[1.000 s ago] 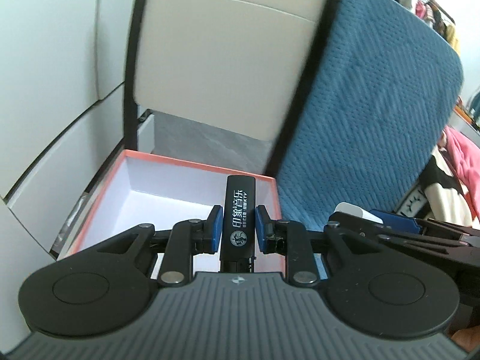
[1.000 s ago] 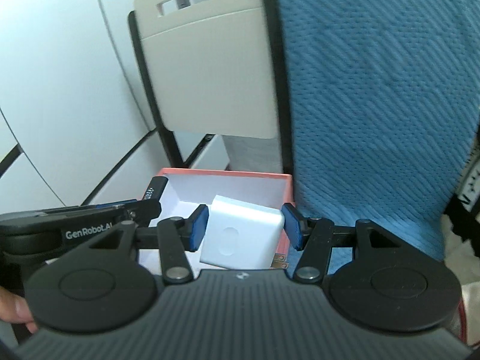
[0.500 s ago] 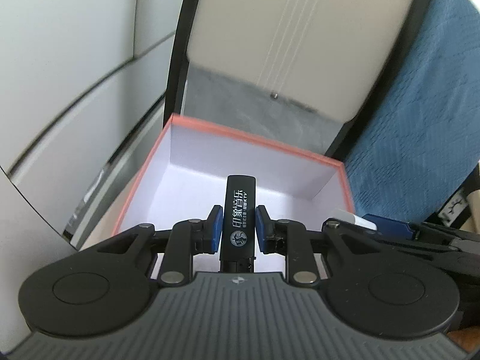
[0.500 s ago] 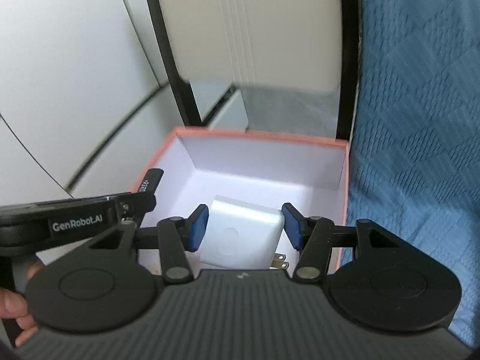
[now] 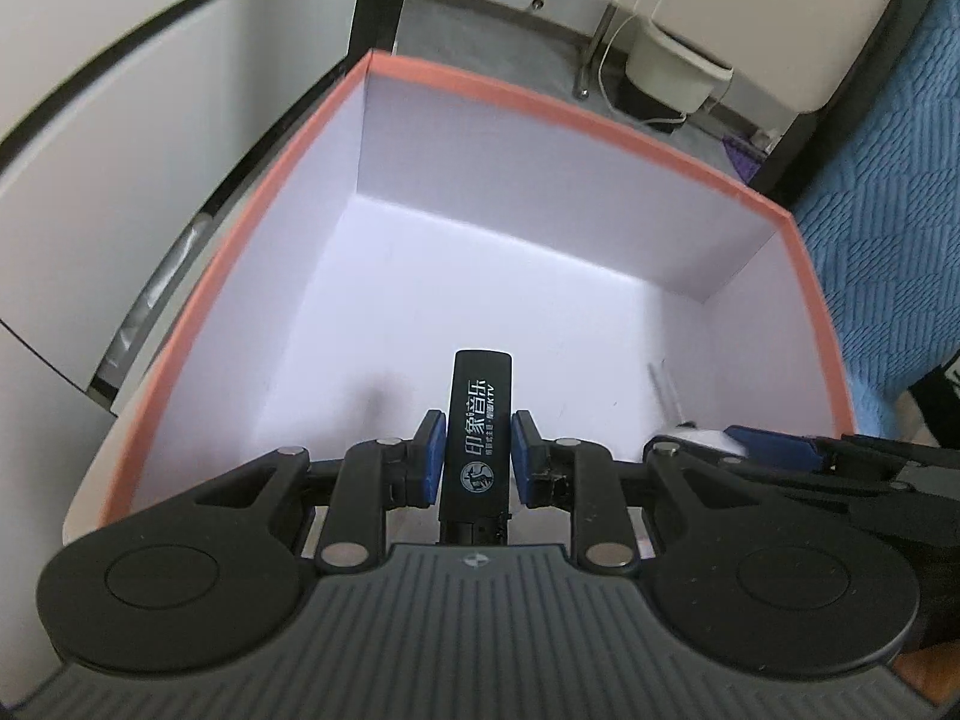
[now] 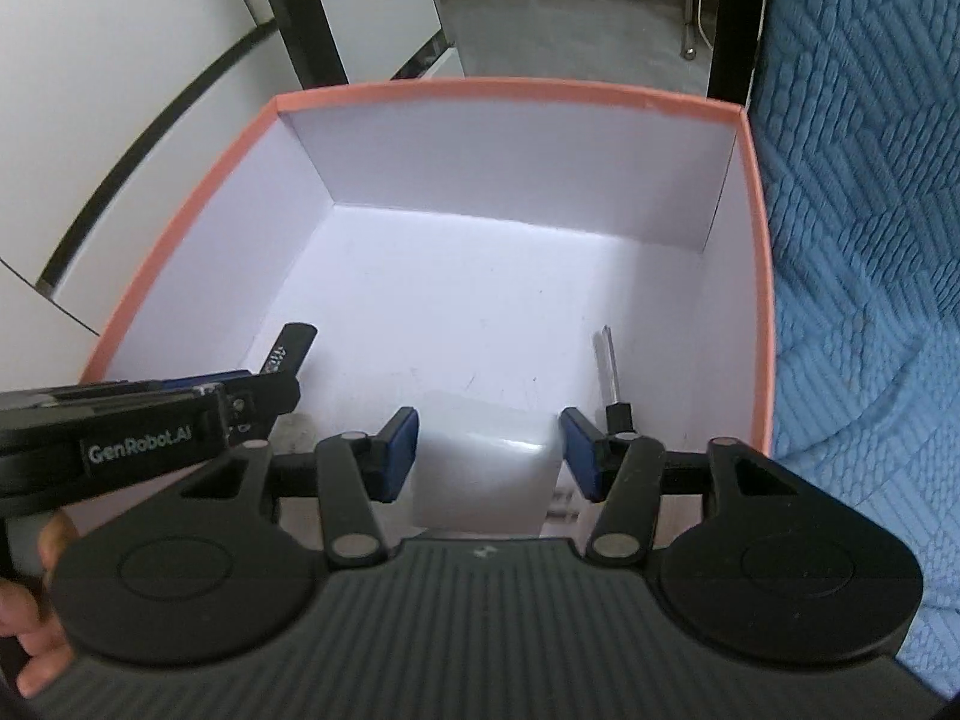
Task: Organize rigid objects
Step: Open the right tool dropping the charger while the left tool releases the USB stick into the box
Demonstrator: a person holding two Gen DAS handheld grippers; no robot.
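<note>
An open box (image 5: 540, 102) with an orange rim and white inside fills both views (image 6: 510, 90). My left gripper (image 5: 477, 456) is shut on a black lighter (image 5: 477, 432) with white print and holds it over the box floor; it also shows at the left of the right wrist view (image 6: 282, 360). My right gripper (image 6: 489, 450) stands open around a white charger block (image 6: 486, 462), with a gap on each side. A key (image 6: 609, 366) with a black head lies on the box floor by the right fingertip.
A blue quilted cover (image 6: 870, 240) lies to the right of the box. White cabinet panels (image 5: 120, 120) stand to the left. A chair's black legs (image 6: 306, 18) and grey floor lie beyond the box.
Both grippers have tilted down and moved deeper over the box. The right gripper's fingers have spread apart from the charger, which now looks blurred below them.
</note>
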